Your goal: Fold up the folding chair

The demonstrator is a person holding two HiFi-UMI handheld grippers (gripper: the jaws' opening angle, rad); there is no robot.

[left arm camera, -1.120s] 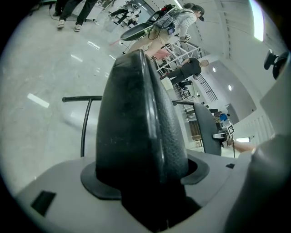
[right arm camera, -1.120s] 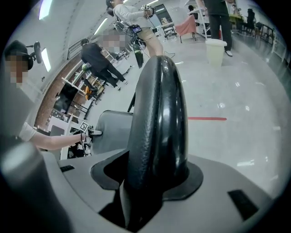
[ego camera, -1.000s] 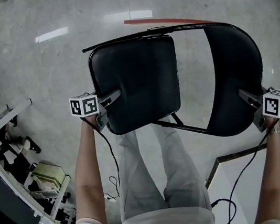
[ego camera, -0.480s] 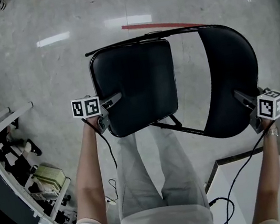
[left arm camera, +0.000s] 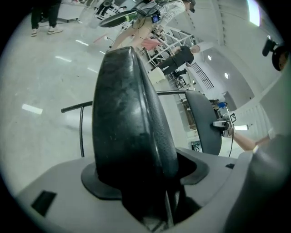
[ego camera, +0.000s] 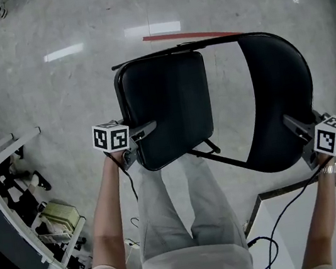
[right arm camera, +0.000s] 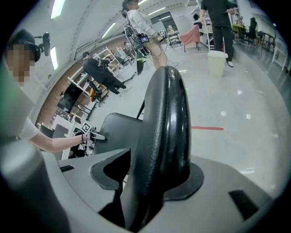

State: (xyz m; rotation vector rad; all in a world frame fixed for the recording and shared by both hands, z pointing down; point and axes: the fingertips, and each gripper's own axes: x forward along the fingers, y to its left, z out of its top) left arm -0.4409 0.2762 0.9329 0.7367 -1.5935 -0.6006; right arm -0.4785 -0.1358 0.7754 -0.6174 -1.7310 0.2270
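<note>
**Folding chair clamped at seat and backrest**

We find the folding chair [ego camera: 213, 97] directly in front of the person. In the head view it sits above the trouser legs [ego camera: 187, 210], with the grey floor [ego camera: 53, 98] beyond it. Its seat [ego camera: 167, 108] lies to the left and its backrest [ego camera: 280, 99] to the right, and floor shows through the gap between them. A black frame tube [ego camera: 173, 50] runs along the far edge of both. A thin strut [ego camera: 223, 156] crosses the gap on the near side. We cannot tell whether any part of the chair touches the floor.

The left gripper [ego camera: 144, 131] comes in from the left onto the near left edge of the seat. In the left gripper view the padded edge stands upright between the jaws and fills the gap. The jaws are closed onto it, one on each side.

The right gripper [ego camera: 295, 123] sits on the lower right edge of the backrest. In the right gripper view its jaws stand fairly wide, yet the thick rolled rim fills the space between them. Both jaws press on it, so we record a firm hold.

The two grippers are well apart, on opposite sides of the chair.

For surroundings, we note a red tape line [ego camera: 183, 35] on the floor beyond the chair. A white rack [ego camera: 11, 189] stands at the left. A black cable [ego camera: 278, 221] trails from the right gripper back toward the person. A white bin [right arm camera: 216, 63] stands on the floor further off.
</note>
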